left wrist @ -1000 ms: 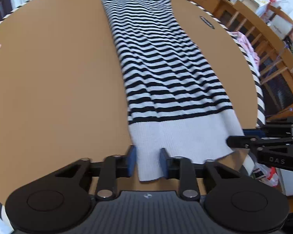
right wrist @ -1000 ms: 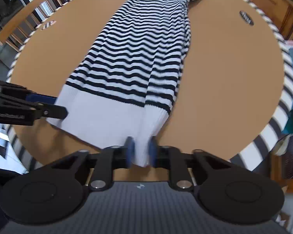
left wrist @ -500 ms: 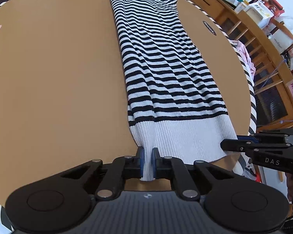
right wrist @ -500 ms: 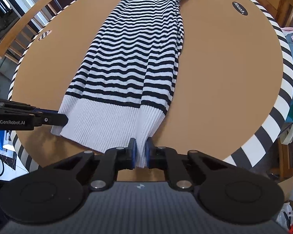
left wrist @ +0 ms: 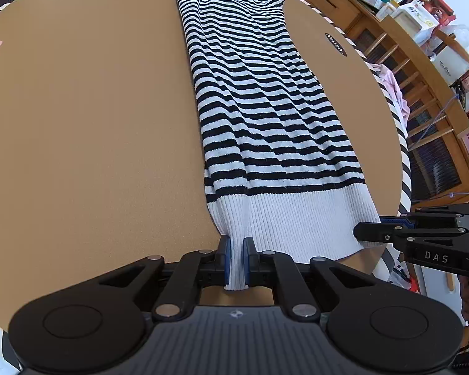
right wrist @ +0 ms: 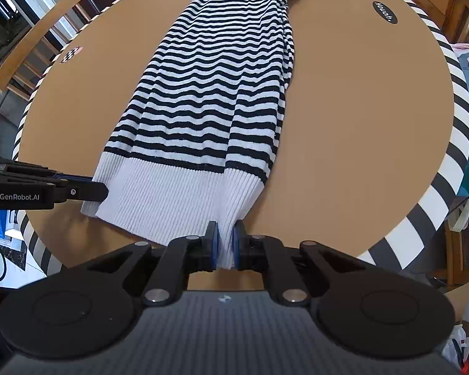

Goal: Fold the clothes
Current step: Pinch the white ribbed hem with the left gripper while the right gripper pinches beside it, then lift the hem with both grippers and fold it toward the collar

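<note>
Both pairs of blue pads have closed in from a loose straddle a second ago and now pinch the white ribbed hem. From the left wrist view, the left hand-held gripper (left wrist: 236, 261) is clamped on the near left corner of the striped sweater (left wrist: 265, 118), which lies flat and lengthwise on the round brown tabletop (left wrist: 93, 140), hem nearest the camera and collar at the far edge. The right hand-held gripper (left wrist: 372, 234) reaches in from the side and meets the hem's other corner, so the two grips sit at matching ends of one edge, probably so that the hem can be raised evenly and carried toward the collar without sagging in the middle. From the right wrist view, the right hand-held gripper (right wrist: 224, 248) is likewise shut on the ribbed band at its own corner, the knit bunched slightly between the pads, while the left hand-held gripper (right wrist: 100, 191) touches the opposite corner near the tabletop's striped rim (right wrist: 447, 206). A black oval label (right wrist: 385, 12) lies well apart from the sweater, beside its far end.
</note>
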### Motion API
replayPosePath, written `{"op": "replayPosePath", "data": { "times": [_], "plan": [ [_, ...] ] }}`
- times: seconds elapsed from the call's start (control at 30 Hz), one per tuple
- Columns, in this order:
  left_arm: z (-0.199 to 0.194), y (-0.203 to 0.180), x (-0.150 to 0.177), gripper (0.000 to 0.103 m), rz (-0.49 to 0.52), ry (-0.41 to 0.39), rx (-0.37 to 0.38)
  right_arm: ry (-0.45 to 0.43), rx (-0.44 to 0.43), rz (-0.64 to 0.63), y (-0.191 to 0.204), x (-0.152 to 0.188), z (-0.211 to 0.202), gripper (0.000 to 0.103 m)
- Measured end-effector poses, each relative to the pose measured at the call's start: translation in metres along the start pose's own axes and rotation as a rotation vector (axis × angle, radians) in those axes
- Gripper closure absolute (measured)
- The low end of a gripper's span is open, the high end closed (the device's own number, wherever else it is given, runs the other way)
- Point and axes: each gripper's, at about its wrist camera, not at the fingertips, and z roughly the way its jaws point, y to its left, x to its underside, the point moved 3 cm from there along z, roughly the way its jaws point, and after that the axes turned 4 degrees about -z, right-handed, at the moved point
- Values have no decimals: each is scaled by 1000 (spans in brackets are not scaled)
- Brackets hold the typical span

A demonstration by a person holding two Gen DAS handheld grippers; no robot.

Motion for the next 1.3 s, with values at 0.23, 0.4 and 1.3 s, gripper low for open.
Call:
{"op": "replayPosePath", "data": {
  "times": [0.23, 0.4, 1.3],
  "plan": [
    [-2, 2, 1, 95, -22, -5, 2, -2, -16, 7, -2, 0, -1, 94],
    [-10, 7, -1, 95, -67, -25, 33, -17, -40, 21, -4, -1, -8, 94],
    [-82, 31, -134, 95, -367, -130, 267, -221, -245, 180, -52, -142, -87, 94]
  ]
}}
